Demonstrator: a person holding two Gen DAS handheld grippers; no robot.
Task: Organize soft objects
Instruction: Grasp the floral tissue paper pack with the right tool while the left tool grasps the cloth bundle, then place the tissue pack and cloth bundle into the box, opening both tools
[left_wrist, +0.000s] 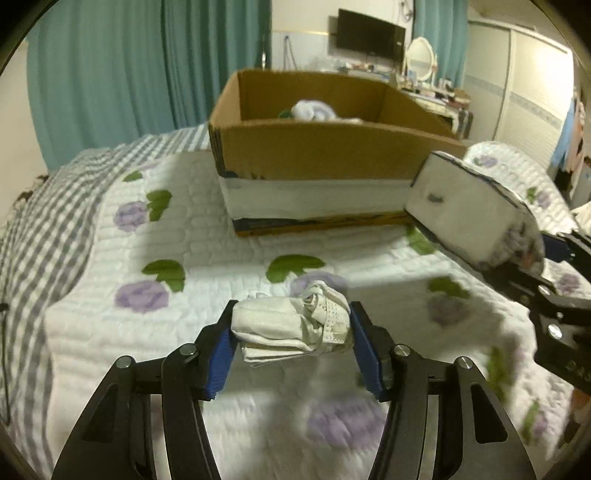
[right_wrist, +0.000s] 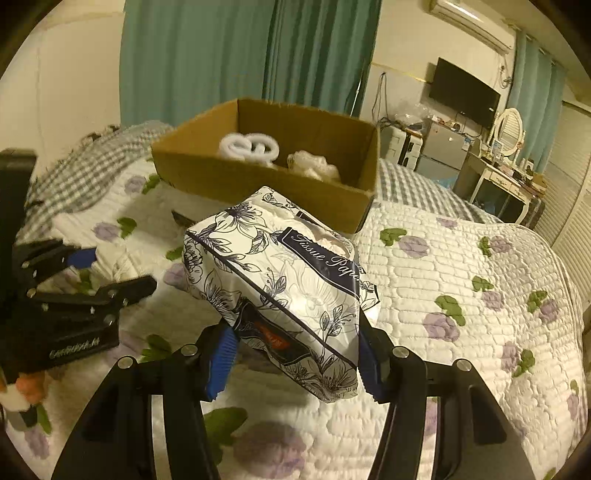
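Now both grippers are loaded, and the box (left_wrist: 317, 155) on the quilt (left_wrist: 184, 266) serves as the landmark. Well short of the box's near wall, the left gripper (left_wrist: 291, 328) has its jaws drawn in on a crumpled white mask (left_wrist: 295, 325), the blue pads (left_wrist: 221, 354) pressing it from either side; the mask looks lifted clear of the quilt, though the left view does not make that certain. To the right of the box's near corner, the right gripper (right_wrist: 295, 354) has its jaws clamped on a tissue pack (right_wrist: 284, 291), white with dark floral print and a navy band reading "Tissue Paper". The pack is tilted, its far end raised toward the box and its near end pinched between the pads (right_wrist: 221, 365). From the right view the pack hangs just before the box (right_wrist: 266, 162), above the quilt (right_wrist: 443, 266), with the left gripper (right_wrist: 85, 269) off to the box's near left. Inside the box lie a rolled white cloth (right_wrist: 251, 146) toward the far wall and a pale crumpled bundle (right_wrist: 314, 164) beside it. Behind the box hang teal curtains (left_wrist: 129, 74).
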